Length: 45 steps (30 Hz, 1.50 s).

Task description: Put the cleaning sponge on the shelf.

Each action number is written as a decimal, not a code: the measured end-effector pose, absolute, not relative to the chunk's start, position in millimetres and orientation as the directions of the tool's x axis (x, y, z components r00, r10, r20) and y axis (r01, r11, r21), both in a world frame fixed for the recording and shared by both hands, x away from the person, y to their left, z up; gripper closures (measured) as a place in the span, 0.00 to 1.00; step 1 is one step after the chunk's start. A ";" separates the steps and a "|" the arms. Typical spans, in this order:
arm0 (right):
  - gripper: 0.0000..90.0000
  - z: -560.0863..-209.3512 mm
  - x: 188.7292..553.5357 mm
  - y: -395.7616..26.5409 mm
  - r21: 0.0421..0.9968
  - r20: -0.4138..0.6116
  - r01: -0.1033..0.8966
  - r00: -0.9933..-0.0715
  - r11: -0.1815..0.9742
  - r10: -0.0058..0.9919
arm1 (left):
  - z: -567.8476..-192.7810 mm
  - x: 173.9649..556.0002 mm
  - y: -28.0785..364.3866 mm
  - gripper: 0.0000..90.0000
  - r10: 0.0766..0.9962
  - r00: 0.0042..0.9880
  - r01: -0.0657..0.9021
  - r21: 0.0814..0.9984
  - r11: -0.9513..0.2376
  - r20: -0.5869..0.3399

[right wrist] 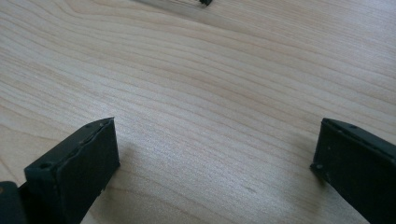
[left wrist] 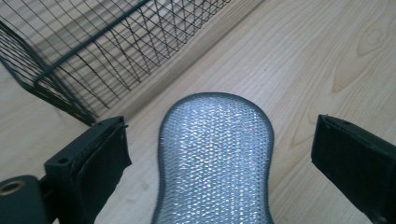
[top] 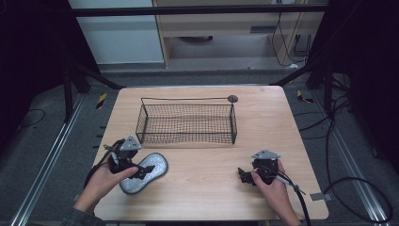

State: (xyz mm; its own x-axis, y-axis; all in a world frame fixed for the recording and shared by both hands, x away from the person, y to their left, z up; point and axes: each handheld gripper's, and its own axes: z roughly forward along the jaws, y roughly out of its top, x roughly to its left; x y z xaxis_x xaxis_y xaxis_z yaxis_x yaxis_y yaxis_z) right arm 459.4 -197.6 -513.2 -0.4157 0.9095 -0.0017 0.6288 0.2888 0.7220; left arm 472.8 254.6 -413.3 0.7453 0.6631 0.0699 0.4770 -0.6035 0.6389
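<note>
A silvery mesh scouring pad point(top: 149, 169) with a narrowed middle lies near the table's front left corner. My left gripper point(top: 139, 172) is at its near end and is open. In the left gripper view the pad point(left wrist: 215, 158) runs up between the two black jaws, with a gap of bare wood on either side. My right gripper point(top: 243, 175) rests low over the table at the front right. It is open too, and in the right gripper view there is nothing but wood between the jaws of the right gripper point(right wrist: 217, 123).
A black wire basket point(top: 187, 140) with nothing in it stands at the middle of the far half of the wooden table point(top: 263, 122); its near corner point(left wrist: 70, 79) is close ahead of the pad. Bare wood lies between the two hands.
</note>
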 end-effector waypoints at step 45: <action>0.00 -513.2 459.1 -197.7 0.721 -0.004 0.629 -0.416 0.291 0.909 | -435.7 481.9 245.7 0.05 0.626 0.775 0.569 0.338 -0.750 0.083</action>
